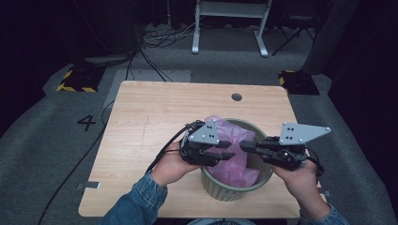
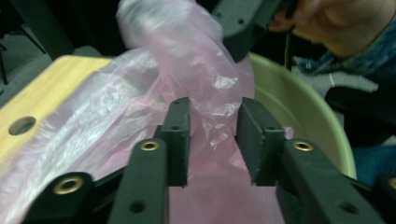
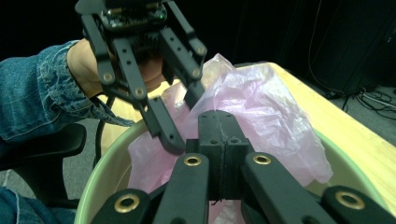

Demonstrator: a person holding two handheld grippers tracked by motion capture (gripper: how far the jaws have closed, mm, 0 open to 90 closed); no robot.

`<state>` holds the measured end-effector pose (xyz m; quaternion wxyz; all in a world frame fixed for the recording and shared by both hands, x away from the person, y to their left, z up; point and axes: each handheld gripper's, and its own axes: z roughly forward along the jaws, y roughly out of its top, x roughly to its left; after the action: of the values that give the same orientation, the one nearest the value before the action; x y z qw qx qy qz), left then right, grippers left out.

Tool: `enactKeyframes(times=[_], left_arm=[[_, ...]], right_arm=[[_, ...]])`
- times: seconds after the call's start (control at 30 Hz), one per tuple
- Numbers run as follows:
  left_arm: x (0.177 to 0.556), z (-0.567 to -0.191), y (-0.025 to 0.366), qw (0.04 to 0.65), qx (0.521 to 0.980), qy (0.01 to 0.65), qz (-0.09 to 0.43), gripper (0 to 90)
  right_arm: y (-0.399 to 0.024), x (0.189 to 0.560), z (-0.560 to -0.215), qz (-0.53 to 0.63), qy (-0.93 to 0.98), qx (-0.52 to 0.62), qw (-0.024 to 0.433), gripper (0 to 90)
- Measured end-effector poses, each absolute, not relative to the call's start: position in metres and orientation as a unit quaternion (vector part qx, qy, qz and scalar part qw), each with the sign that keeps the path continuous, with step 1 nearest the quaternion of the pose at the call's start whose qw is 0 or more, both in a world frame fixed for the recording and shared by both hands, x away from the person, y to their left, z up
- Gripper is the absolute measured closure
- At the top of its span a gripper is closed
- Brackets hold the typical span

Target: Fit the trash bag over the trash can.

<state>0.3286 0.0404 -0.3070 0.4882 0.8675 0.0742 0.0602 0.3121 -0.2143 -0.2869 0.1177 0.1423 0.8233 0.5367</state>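
over the green bin (image 1: 263,180) on the table (image 1: 141,117), the left gripper (image 2: 212,135) stands parted around a fold of the pink bag (image 2: 196,60), pads seemingly not pressing. the right gripper (image 3: 219,135) is clamped together, apparently pinching bag film, which spills from the bin.

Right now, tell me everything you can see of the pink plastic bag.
The pink plastic bag is thin, translucent, crinkled film, bunched up and standing above the rim of the pale green bin on the wooden table. A fold runs between the left hand-held gripper pads; whether they press it is unclear. The right hand-held gripper is shut beside it.
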Motion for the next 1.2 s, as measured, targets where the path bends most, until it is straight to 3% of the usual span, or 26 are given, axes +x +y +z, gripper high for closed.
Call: enactKeyframes(times=[0.13,0.2,0.27,0.37,0.57,0.7,0.83,0.93,1.0,1.2], left_arm=[[0.324,-0.311,0.039,0.488,0.869,0.068,0.051,72.7],[0.321,-0.313,0.039,0.487,0.869,0.066,0.054,74.5],[0.319,-0.315,0.039,0.488,0.868,0.069,0.055,76.4],[0.316,-0.318,0.038,0.486,0.869,0.073,0.066,79.1],[0.306,-0.32,0.035,0.486,0.863,0.074,0.117,82.7],[0.307,-0.319,0.038,0.493,0.858,0.08,0.116,83.3],[0.309,-0.32,0.038,0.503,0.855,0.078,0.098,83.0],[0.309,-0.319,0.037,0.509,0.853,0.073,0.088,80.8],[0.309,-0.319,0.038,0.513,0.852,0.072,0.081,79.7],[0.31,-0.318,0.036,0.524,0.847,0.065,0.054,86.3]], right_arm=[[-0.214,0.31,-0.291,0.532,0.827,0.142,0.117,85.7],[-0.217,0.308,-0.293,0.534,0.823,0.15,0.123,75.6],[-0.219,0.306,-0.295,0.538,0.819,0.158,0.126,60.0],[-0.223,0.301,-0.296,0.54,0.812,0.178,0.132,52.1],[-0.222,0.295,-0.302,0.513,0.82,0.216,0.137,50.0],[-0.235,0.292,-0.303,0.521,0.807,0.242,0.138,49.5],[-0.241,0.297,-0.305,0.525,0.805,0.252,0.117,53.8],[-0.236,0.301,-0.306,0.513,0.819,0.235,0.097,75.7],[-0.233,0.303,-0.306,0.501,0.828,0.228,0.107,85.4],[-0.237,0.313,-0.302,0.49,0.821,0.24,0.167,89.9]])
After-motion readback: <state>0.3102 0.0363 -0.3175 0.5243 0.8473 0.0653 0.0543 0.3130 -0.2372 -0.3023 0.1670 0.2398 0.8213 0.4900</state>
